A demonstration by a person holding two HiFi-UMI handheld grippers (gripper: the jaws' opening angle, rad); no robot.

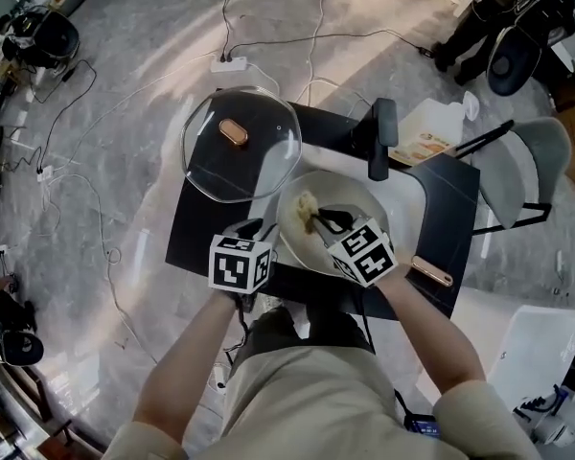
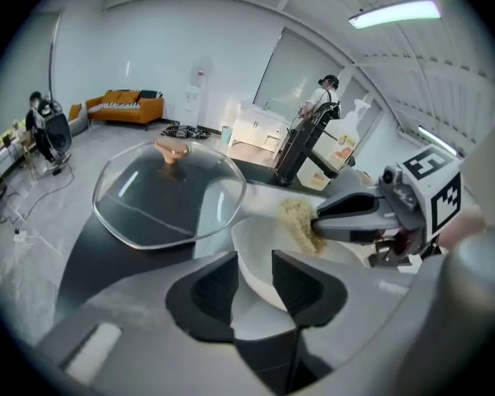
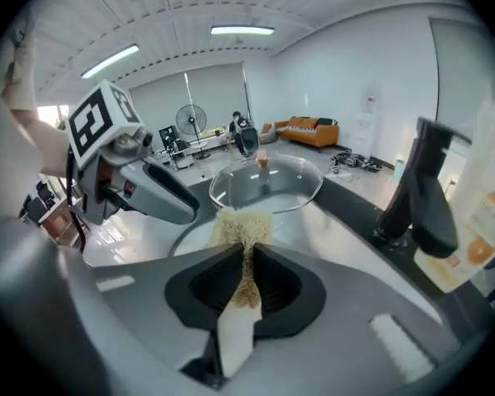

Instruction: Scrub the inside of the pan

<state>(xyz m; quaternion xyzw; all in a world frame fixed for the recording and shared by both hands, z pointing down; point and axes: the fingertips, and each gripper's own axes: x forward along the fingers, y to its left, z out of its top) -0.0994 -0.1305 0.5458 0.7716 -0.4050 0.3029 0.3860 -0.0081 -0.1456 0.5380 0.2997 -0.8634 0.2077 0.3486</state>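
The pan has a pale inside and a black handle pointing away from me; it stands on the black table. My right gripper hangs over the pan's middle, shut on a tan fibrous scrub pad. The right gripper view shows the pad pinched between the jaws of that gripper, sticking out above the pan. My left gripper is at the pan's left rim. Its jaws stand a little apart, and the pan's rim shows through the gap without the pads pressing on it.
A glass lid with a copper knob lies at the table's back left. A detergent bottle stands behind the pan on the right, and a copper-coloured piece lies at the front right. A folding chair and floor cables surround the table.
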